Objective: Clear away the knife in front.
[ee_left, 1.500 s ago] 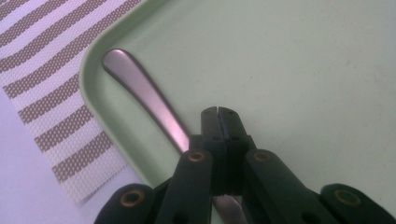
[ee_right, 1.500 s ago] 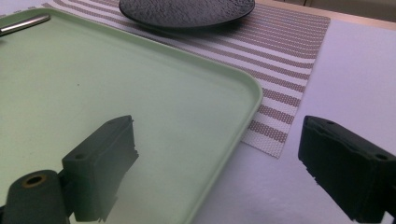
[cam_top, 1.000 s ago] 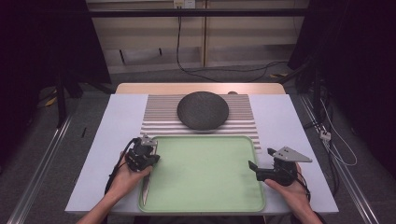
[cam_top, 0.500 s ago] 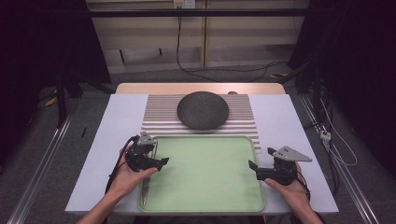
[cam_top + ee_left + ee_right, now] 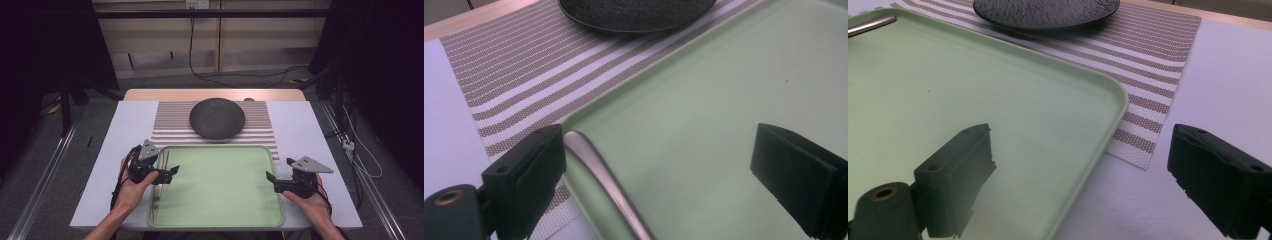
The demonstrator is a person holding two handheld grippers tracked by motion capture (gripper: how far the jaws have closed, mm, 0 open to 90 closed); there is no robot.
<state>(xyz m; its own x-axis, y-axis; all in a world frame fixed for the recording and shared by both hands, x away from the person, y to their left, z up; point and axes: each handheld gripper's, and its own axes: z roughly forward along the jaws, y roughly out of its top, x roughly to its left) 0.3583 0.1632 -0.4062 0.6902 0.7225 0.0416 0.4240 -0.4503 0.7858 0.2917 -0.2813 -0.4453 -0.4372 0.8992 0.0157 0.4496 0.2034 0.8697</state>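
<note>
One green tray point(image 5: 220, 200), one dark plate point(image 5: 217, 118), one striped mat point(image 5: 170, 125), one metal utensil point(image 5: 159, 187), two claws.

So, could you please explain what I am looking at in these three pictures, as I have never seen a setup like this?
A person sits at a table and holds a hand tool with two black jaws in each hand. The high view looks down from above: the left gripper is at its left, the right gripper at its right. The other two pictures come from small cameras riding on those tools, looking out between their own jaws.

On the table lie a striped mat, a dark round plate on it, and a pale green tray in front. Slim metal tongs rest along the tray's left edge.

Nothing is held. The left gripper's jaws have just been opening and stand wide above the tongs' end; the right gripper's jaws are open too.
</note>
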